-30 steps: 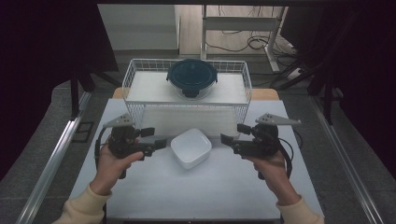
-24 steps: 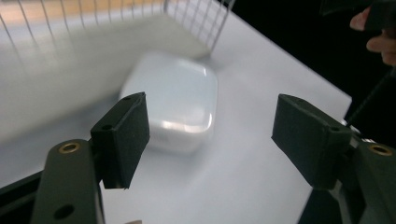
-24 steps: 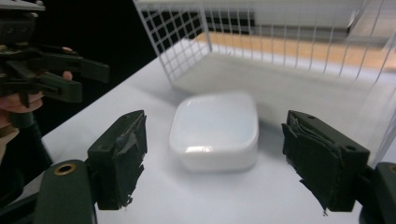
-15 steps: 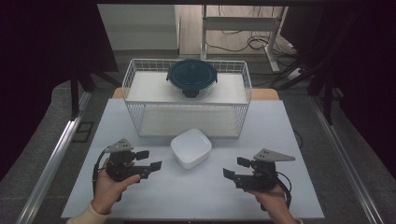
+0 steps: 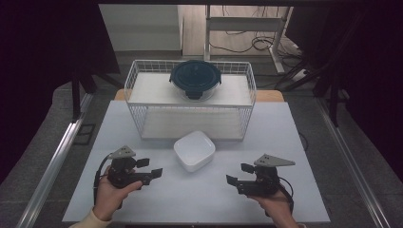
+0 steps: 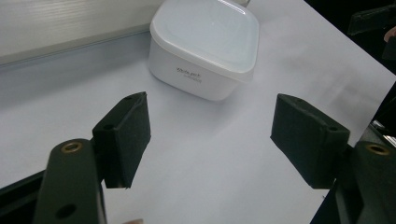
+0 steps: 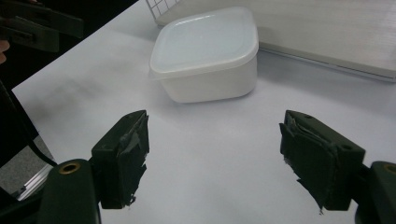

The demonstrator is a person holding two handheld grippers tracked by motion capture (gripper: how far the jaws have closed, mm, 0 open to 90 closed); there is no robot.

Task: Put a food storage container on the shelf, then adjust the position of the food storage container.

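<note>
A white box [image 5: 194, 150] with a lid sits on the desk [image 5: 285, 128], just in front of a wire basket [image 5: 138, 80]. Nothing touches the box.

The left tongs [image 5: 149, 170] rest low by the desk, to the left of the box and a little nearer the person. Their jaws stand wide apart and hold nothing. In the left gripper view, the left tongs [image 6: 210, 140] point at the box [image 6: 205, 46], with bare desk between the jaws.

The right tongs [image 5: 239, 174] rest low to the right of the box. Their jaws are wide apart too, with nothing in them. They have just closed a little bit. In the right gripper view, the right tongs [image 7: 212, 154] also point at the box [image 7: 205, 53], which lies a bit ahead of them.

The box is between the two tongs, but farther up the desk. A dark round bowl [image 5: 195, 78] with a lid sits on a shelf inside the basket, behind the box.
</note>
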